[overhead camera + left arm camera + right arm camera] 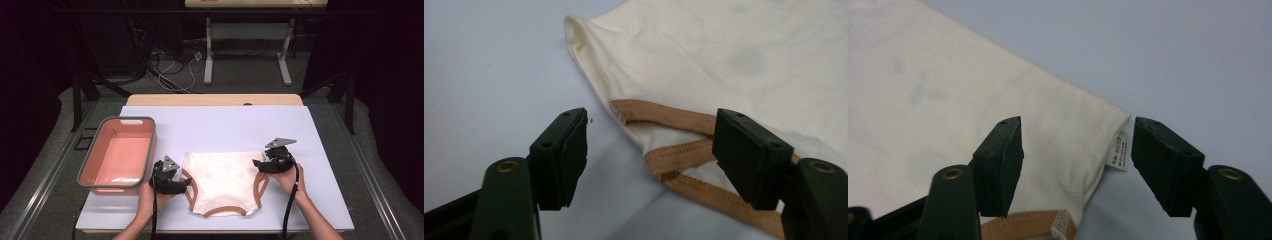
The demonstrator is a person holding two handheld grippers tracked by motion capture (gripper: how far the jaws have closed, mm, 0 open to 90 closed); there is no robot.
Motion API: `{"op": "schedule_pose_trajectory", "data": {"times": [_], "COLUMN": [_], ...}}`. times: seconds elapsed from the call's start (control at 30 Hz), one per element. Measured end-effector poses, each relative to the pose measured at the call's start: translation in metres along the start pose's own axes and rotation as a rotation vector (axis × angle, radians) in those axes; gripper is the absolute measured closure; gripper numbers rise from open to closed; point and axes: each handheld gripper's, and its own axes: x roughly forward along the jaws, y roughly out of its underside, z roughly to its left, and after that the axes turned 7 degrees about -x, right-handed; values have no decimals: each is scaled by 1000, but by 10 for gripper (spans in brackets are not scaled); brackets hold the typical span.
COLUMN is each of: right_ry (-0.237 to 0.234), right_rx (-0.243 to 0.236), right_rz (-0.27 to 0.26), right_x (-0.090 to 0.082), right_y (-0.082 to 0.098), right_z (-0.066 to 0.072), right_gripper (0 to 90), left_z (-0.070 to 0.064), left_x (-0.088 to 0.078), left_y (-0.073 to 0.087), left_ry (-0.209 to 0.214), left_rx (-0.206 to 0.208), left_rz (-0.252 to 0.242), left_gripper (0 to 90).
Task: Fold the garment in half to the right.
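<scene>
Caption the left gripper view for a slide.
Left gripper open astride the tan-trimmed leg opening of cream underwear on the pale table.

Over on the left we see a pink basin [118, 156] with a grey rim, sitting on the pale blue sheet [235, 125] that covers the table [150, 100]. A strip of light wood shows along the table's far edge. Beyond it we catch a grey carpeted floor [240, 75], a tangle of cables [172, 67] lying across it, and the white legs of a second table [207, 52] farther back. Dark curtains [390, 75] close in on both sides.
</scene>
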Motion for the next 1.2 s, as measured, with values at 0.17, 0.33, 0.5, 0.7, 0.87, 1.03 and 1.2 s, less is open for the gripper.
{"op": "schedule_pose_trajectory", "data": {"times": [0.17, 0.33, 0.5, 0.7, 0.87, 1.03, 1.2], "right_ry": [20, 22, 39, 34, 25, 12, -10], "right_rx": [27, 46, 63, 65, 69, 64, 72], "right_rz": [18, 23, 29, 46, 54, 47, 40], "right_x": [9, 14, 18, 21, 23, 23, 22], "right_y": [-4, -6, -5, -4, -4, -2, -1], "right_z": [-4, -8, -11, -11, -9, -9, -9], "right_gripper": [448, 457, 477, 514, 552, 617, 746], "left_z": [5, 5, 4, 2, 0, -1, -3], "left_x": [1, 4, 7, 5, 1, -1, -1], "left_y": [-1, -3, -2, -2, -1, 2, 4], "left_ry": [1, 3, 5, -4, -24, -5, 25], "left_rx": [-27, -33, -29, -22, -27, -41, -30], "left_rz": [6, 14, 18, 27, 49, 53, 41], "left_gripper": [425, 455, 506, 541, 477, 504, 642]}}
